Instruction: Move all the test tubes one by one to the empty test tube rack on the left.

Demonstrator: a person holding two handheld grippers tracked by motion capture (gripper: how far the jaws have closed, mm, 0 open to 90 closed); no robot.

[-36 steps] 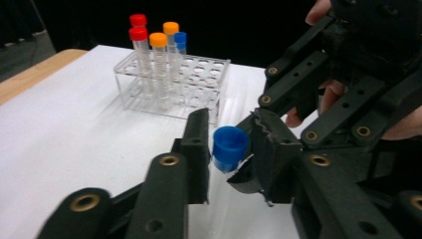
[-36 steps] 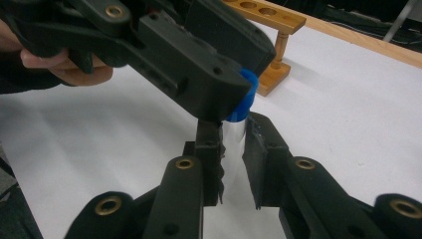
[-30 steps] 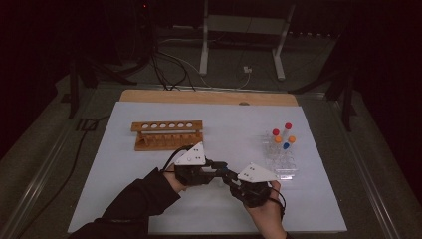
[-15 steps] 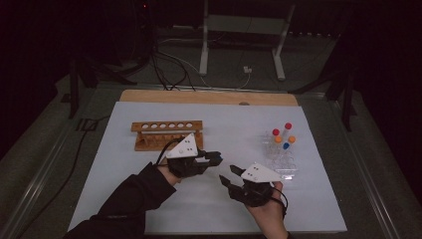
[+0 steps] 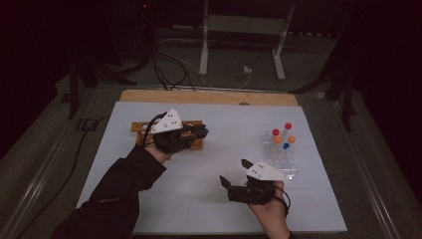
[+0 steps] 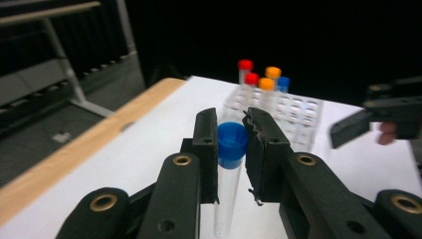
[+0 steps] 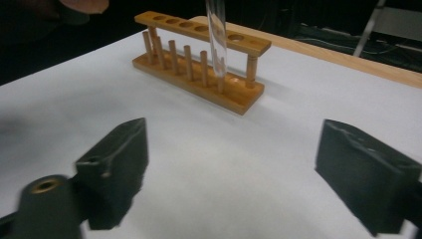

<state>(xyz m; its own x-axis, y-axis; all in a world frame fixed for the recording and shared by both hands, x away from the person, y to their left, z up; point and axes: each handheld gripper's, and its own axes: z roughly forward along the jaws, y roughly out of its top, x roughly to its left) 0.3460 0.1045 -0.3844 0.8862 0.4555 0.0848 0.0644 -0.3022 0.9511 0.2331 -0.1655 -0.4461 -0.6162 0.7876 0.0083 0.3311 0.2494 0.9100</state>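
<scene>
My left gripper is shut on a clear tube with a blue cap, its pads pressing just under the cap. In the right gripper view the tube hangs upright over the right end of the wooden rack. That wooden rack lies partly under my left hand. My right gripper rests low near the mat's front, its jaws having just been opening; they stand wide apart with nothing between them.
A clear plastic rack stands at the right, holding several tubes with red, orange and blue caps. A white mat covers the table, with a wooden strip along the far edge. Cables and a metal stand lie beyond.
The grippers were together near the mat's centre. The left one has moved up and left to the wooden rack with the tube. The right one has opened and stayed put.
</scene>
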